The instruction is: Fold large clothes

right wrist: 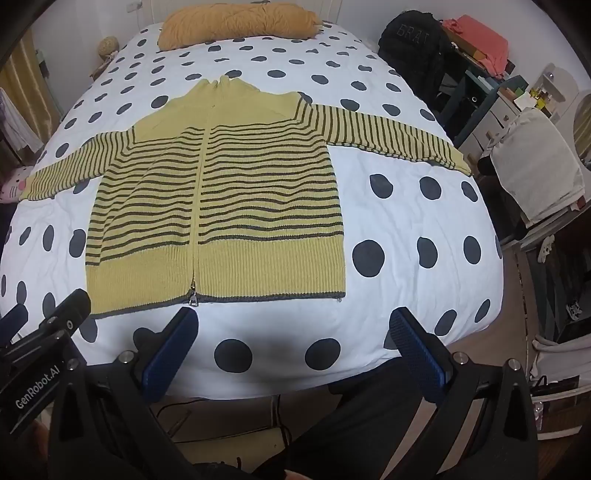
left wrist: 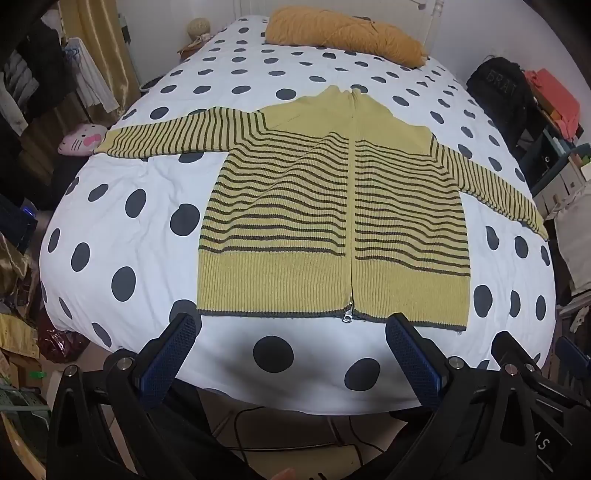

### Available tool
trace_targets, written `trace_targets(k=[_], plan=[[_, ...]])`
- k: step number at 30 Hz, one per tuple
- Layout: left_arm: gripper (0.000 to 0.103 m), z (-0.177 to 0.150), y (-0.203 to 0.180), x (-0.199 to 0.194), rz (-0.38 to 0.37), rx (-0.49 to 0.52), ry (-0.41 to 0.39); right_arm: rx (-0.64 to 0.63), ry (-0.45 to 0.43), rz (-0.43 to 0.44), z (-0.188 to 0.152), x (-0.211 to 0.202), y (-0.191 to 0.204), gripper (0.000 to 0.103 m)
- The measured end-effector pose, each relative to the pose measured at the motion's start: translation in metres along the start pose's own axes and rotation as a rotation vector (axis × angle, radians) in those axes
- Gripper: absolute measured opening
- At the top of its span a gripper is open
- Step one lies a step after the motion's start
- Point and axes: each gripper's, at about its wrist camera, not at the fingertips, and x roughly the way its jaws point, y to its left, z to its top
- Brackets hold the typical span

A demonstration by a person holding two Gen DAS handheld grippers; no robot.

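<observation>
A yellow zip cardigan with dark stripes (left wrist: pixel 332 206) lies flat and face up on the bed, sleeves spread out to both sides, hem toward me. It also shows in the right wrist view (right wrist: pixel 218 199). My left gripper (left wrist: pixel 291 325) is open and empty, hovering just short of the hem near the zip pull (left wrist: pixel 348 316). My right gripper (right wrist: pixel 293 319) is open and empty, just short of the hem's right half. The left gripper's body shows at the left edge of the right wrist view (right wrist: pixel 44 339).
The bed has a white duvet with dark polka dots (left wrist: pixel 125 229). A mustard pillow (left wrist: pixel 343 33) lies at the head. A pink plush (left wrist: pixel 79 140) sits at the left edge. A black backpack (right wrist: pixel 413 48), shelves and a chair (right wrist: pixel 535 162) stand on the right; clutter on the left.
</observation>
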Motion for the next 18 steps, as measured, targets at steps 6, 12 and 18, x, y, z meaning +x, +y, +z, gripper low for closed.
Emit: trace_targets(k=[6, 12, 18], plan=[[0.102, -0.001, 0.004, -0.002, -0.03, -0.062, -0.022, -0.015, -0.013, 0.032, 0.001, -0.002, 0.002, 0.103], [0.1, 0.001, 0.006, 0.001, -0.013, -0.037, -0.022, -0.023, -0.025, 0.056, 0.002, 0.0, 0.01, 0.103], [0.099, -0.001, 0.005, 0.004, -0.006, -0.024, -0.006, -0.019, -0.017, 0.06, 0.001, 0.001, 0.01, 0.103]])
